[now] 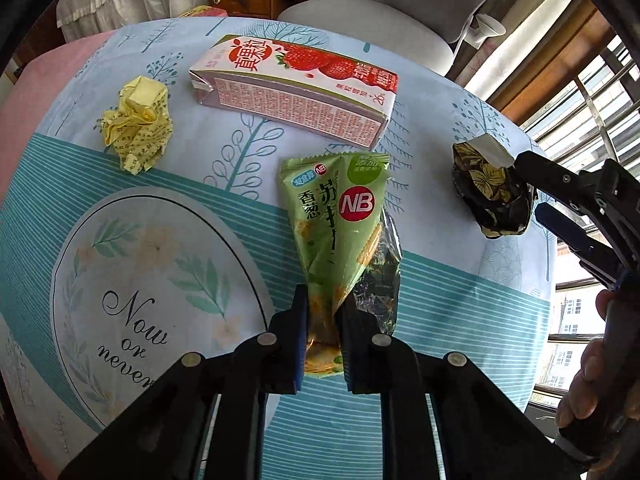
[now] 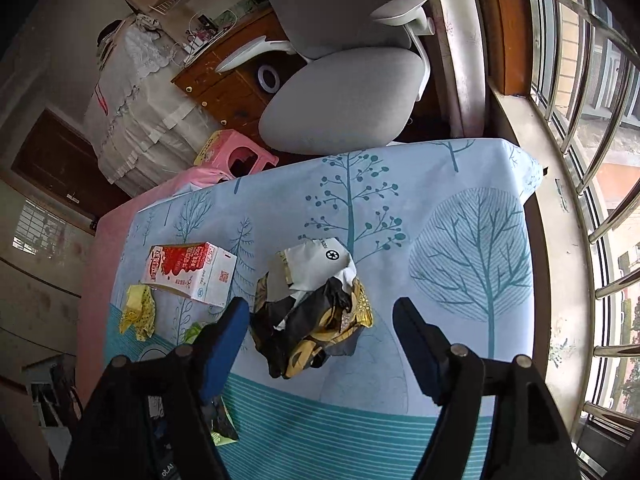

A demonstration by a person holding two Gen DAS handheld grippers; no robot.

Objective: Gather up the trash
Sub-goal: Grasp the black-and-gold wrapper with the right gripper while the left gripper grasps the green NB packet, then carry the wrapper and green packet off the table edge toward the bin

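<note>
Four bits of trash: your left gripper (image 1: 322,320) pinches one green snack bag (image 1: 340,220); your right gripper (image 2: 320,320) spreads wide around one black-and-gold crumpled wrapper (image 2: 312,320); one strawberry milk carton (image 1: 296,90) and one yellow paper ball (image 1: 136,124) lie apart.

Black-and-gold wrapper (image 2: 312,320) between spread right gripper (image 2: 320,316) fingers (untouched)

The green snack wrapper (image 1: 340,220) is glossy plastic film, partly clear, while the strawberry milk carton (image 1: 296,92) is smooth printed card. The yellow wad (image 1: 136,124) is crumpled matt paper; the black-and-gold wrapper (image 2: 312,320) looks creased and shiny, lying on a smooth printed tablecloth (image 2: 440,184)
</note>
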